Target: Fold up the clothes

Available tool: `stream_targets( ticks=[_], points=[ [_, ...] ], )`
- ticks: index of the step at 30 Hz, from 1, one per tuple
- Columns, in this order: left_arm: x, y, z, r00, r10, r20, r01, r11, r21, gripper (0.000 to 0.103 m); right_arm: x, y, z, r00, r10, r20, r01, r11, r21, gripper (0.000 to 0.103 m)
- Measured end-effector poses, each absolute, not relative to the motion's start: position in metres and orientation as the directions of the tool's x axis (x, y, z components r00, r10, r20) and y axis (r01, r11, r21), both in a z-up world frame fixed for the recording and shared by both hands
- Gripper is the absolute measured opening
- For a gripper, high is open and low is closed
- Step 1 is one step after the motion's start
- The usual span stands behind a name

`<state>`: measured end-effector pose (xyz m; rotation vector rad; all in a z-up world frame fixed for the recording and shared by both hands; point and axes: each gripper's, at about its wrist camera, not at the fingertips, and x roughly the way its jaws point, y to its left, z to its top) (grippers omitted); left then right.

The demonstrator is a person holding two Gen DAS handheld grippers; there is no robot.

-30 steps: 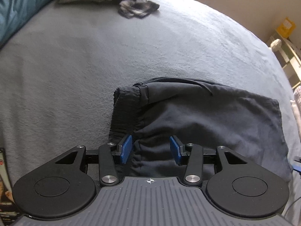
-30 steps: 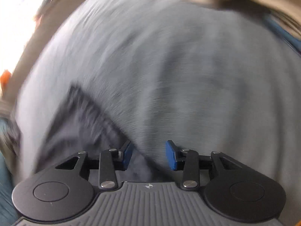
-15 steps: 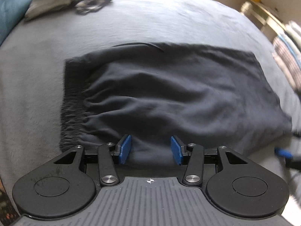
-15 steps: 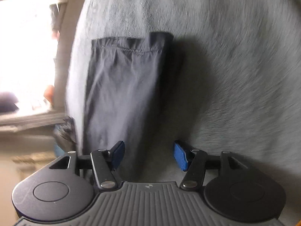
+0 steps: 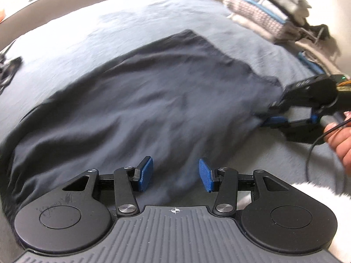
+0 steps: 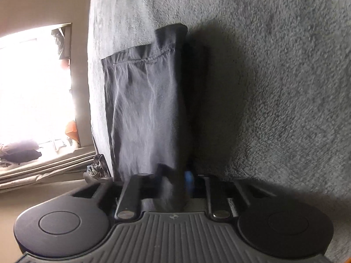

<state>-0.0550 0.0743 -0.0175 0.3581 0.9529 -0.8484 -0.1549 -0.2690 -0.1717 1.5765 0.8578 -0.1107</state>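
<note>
Dark navy shorts [image 5: 153, 100] lie spread on the grey bed cover [image 5: 136, 17]. My left gripper [image 5: 174, 176] is open, its blue pads just above the near edge of the shorts, empty. My right gripper [image 6: 175, 179] is shut on the hem end of the shorts [image 6: 147, 109], whose cloth runs between its fingers and hides the pads. In the left wrist view the right gripper [image 5: 274, 120] sits at the right corner of the shorts, held by a hand.
A stack of folded clothes [image 5: 263, 6] rests on a shelf past the far right of the bed. A dark crumpled garment [image 5: 8, 68] lies at the far left. A bright window [image 6: 33, 87] shows beyond the bed edge.
My right gripper has closed on the hem end of the shorts. My left gripper has swung to the right along the shorts and stays open.
</note>
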Motion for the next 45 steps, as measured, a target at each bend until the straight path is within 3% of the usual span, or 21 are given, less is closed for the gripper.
stream_targets(
  ticks=[7,16,22,27,31,36,40,45],
  points=[
    [-0.052,0.050,-0.014,0.161,-0.517,-0.841,0.817,0.548,-0.181,0.050,-0.124,-0.267,-0.148,0.725,0.474,-0.500,0.549,0.040,0.835,0.005],
    [-0.044,0.035,-0.022,0.185,-0.483,-0.856,0.829,0.545,-0.129,0.051,-0.066,-0.264,-0.136,0.667,0.541,-0.511,0.558,0.091,0.825,0.007],
    [-0.024,0.042,-0.027,0.211,-0.462,-0.861,0.780,0.610,-0.136,0.050,-0.031,-0.260,-0.140,0.610,0.568,-0.553,0.575,0.163,0.802,0.018],
    [-0.008,0.047,-0.031,0.236,-0.447,-0.863,0.729,0.669,-0.147,0.050,-0.008,-0.257,-0.154,0.573,0.576,-0.583,0.595,0.196,0.779,0.036],
    [-0.001,0.046,-0.037,0.263,-0.414,-0.871,0.701,0.702,-0.122,0.049,0.001,-0.257,-0.164,0.580,0.591,-0.561,0.594,0.165,0.787,0.040],
    [0.012,0.052,-0.047,0.266,-0.386,-0.883,0.634,0.760,-0.142,0.049,-0.007,-0.266,-0.144,0.614,0.595,-0.518,0.517,0.193,0.834,0.053],
    [0.018,0.059,-0.050,0.264,-0.389,-0.883,0.596,0.785,-0.168,0.049,-0.020,-0.275,-0.122,0.634,0.603,-0.485,0.441,0.234,0.867,0.055],
    [0.022,0.065,-0.047,0.276,-0.393,-0.877,0.557,0.809,-0.187,0.049,-0.036,-0.278,-0.123,0.573,0.643,-0.507,0.433,0.288,0.854,0.056]
  ],
)
